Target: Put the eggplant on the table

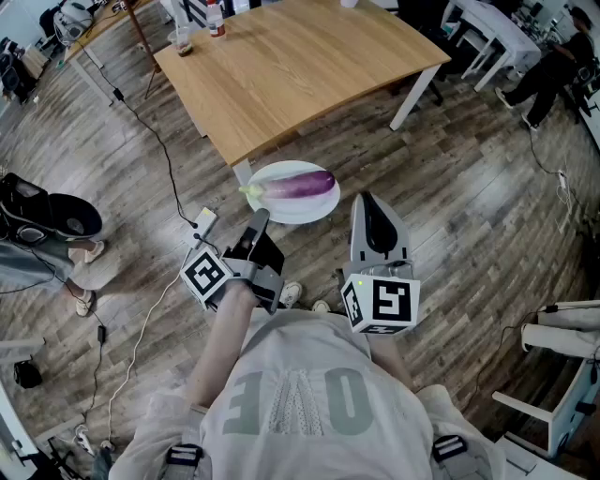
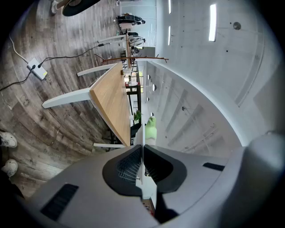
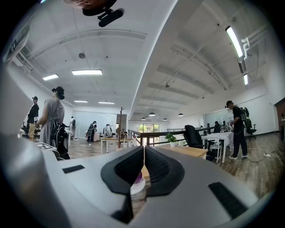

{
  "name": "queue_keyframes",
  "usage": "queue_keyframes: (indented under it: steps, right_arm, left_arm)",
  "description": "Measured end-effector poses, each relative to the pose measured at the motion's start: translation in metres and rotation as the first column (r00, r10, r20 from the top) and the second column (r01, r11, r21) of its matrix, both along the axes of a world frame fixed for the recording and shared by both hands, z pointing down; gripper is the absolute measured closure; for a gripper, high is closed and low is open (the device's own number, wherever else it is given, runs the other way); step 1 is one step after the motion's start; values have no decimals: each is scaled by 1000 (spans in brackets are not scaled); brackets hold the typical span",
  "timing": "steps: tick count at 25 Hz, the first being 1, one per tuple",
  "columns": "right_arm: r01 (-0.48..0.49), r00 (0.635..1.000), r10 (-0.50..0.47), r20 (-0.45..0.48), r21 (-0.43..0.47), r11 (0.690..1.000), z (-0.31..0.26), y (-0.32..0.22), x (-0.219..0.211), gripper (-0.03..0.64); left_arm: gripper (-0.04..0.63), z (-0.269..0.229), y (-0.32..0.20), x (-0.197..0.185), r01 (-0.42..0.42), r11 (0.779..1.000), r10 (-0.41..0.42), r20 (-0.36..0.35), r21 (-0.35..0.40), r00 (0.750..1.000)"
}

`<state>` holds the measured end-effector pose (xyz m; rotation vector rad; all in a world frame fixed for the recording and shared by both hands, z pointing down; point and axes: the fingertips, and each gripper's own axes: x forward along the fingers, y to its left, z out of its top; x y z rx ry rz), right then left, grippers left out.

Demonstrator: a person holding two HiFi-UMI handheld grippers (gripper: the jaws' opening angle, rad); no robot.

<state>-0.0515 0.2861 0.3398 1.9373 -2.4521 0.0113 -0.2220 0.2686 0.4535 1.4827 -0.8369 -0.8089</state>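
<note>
A white power strip (image 1: 205,223) lies on the wood floor (image 1: 469,216), with a black cable (image 1: 159,141) trailing away from it. 1 bottle (image 1: 217,19) and 1 glass (image 1: 183,42) stand at the bench's (image 1: 300,66) far corner. A person in black (image 1: 553,70) is beside a white desk (image 1: 497,28).

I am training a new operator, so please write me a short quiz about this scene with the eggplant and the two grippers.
1. True or false: the eggplant lies on the white plate.
2. Fill in: the jaws of the right gripper are ___.
3. Which one grips the plate's rim? A. the left gripper B. the right gripper C. neither

Key: 1 true; 2 shut, with nothing between them; 3 A.
</note>
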Motion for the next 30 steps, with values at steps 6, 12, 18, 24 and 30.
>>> queue_keyframes:
  steps: [6, 12, 18, 24, 30]
  right_arm:
    - [16, 1000, -16, -6, 6, 1000, 0, -4, 3, 595]
    - [36, 999, -37, 22, 30, 999, -4, 1, 5, 595]
    - [27, 999, -28, 25, 31, 999, -5, 6, 24, 595]
    - [38, 999, -38, 16, 35, 999, -1, 18, 56, 595]
    - [87, 996, -86, -21, 55, 995, 4, 17, 69, 594]
  left_arm:
    - [575, -2, -3, 2, 18, 1000, -18, -10, 11, 1000]
    - [575, -6, 0, 2, 33, 999, -32, -18, 24, 999]
    - [575, -13, 2, 17, 36, 999, -36, -22, 41, 999]
    - [575, -13, 8, 45, 55, 997, -53, -35, 60, 998]
    - [575, -6, 10, 60, 101, 993, -98, -49, 65, 994]
